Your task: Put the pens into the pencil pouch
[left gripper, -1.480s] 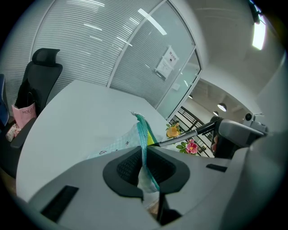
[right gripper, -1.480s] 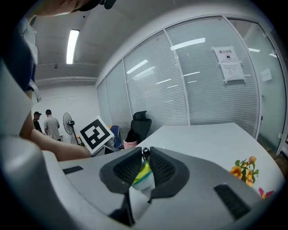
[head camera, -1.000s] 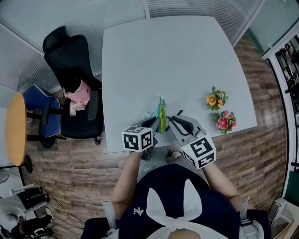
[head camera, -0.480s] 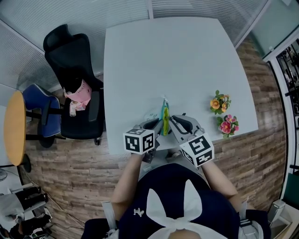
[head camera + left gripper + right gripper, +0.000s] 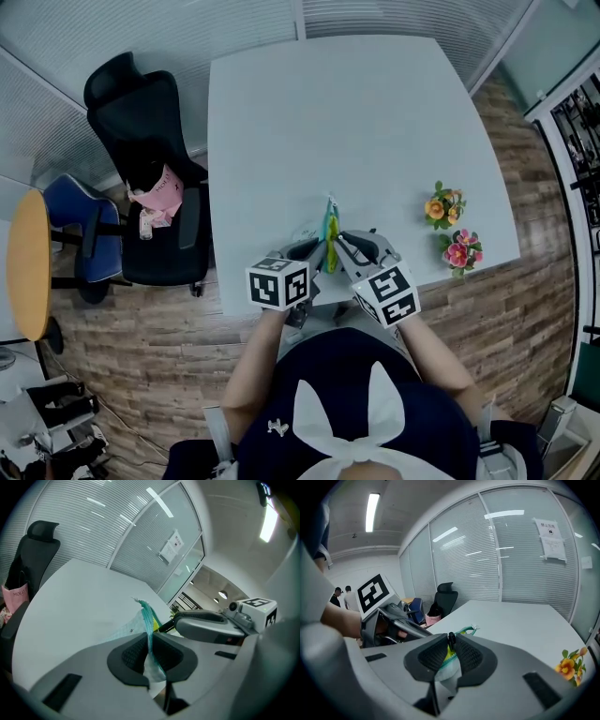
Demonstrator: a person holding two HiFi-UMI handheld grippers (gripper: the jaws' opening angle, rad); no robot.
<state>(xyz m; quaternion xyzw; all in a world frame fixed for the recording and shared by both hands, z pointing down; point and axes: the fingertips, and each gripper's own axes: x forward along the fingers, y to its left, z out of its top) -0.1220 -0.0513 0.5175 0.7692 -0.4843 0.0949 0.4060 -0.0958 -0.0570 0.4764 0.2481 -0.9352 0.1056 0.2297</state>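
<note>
A teal mesh pencil pouch with something yellow-green inside stands on edge near the front of the white table. My left gripper is shut on the pouch's edge, and the fabric runs up from between its pads. My right gripper comes in from the right, close against the pouch. It is shut on a thin black pen, whose tip sits at the pouch's teal rim. The left gripper view shows the right gripper just beyond the pouch. The right gripper view shows the left gripper at the left.
Two small flower bunches lie at the table's right edge. A black office chair with a pink bag stands left of the table. Further left are a blue chair and a round wooden table.
My right gripper has come down and to the left, closer to the pouch. The black pen that stuck out beyond it is now mostly hidden at the pouch. My left gripper holds still.
</note>
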